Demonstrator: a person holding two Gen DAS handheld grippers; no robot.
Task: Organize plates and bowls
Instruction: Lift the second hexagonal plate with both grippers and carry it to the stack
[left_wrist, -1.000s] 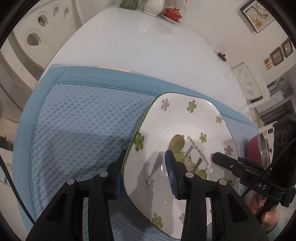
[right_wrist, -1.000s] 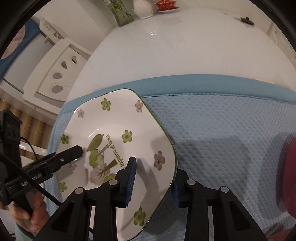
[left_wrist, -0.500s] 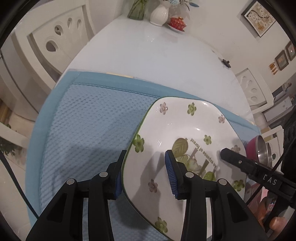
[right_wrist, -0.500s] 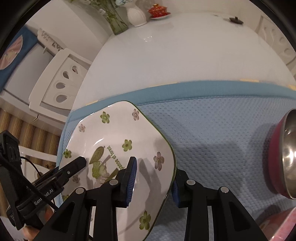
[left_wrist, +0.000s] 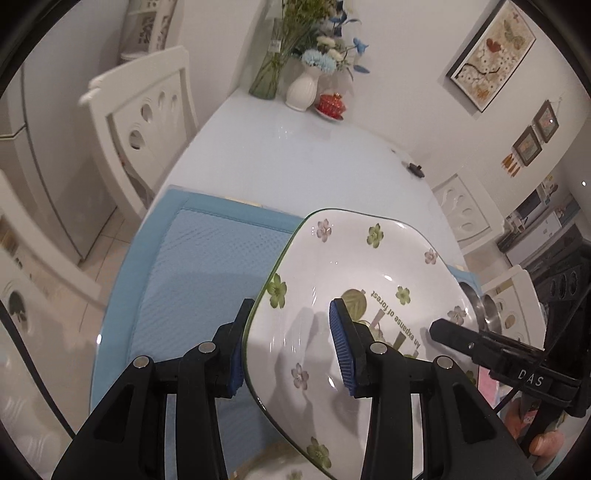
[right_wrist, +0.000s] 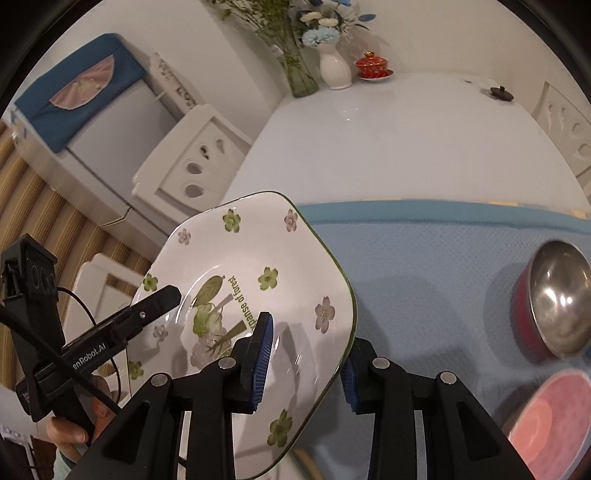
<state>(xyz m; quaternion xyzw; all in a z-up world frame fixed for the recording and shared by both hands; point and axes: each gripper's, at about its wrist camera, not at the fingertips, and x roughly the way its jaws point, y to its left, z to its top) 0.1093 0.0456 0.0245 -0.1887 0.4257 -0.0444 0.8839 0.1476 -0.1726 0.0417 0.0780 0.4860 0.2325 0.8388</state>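
Plate (left_wrist: 354, 295) empty, clamped by both tongs (left_wrist: 288, 347).

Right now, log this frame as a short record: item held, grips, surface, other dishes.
held item: floral plate, tilted, clear of the mat
left gripper: clamped on the plate's left rim
right gripper: clamped on its right rim
surface: blue mat on white table
other dishes: steel bowl, pink dish on the mat
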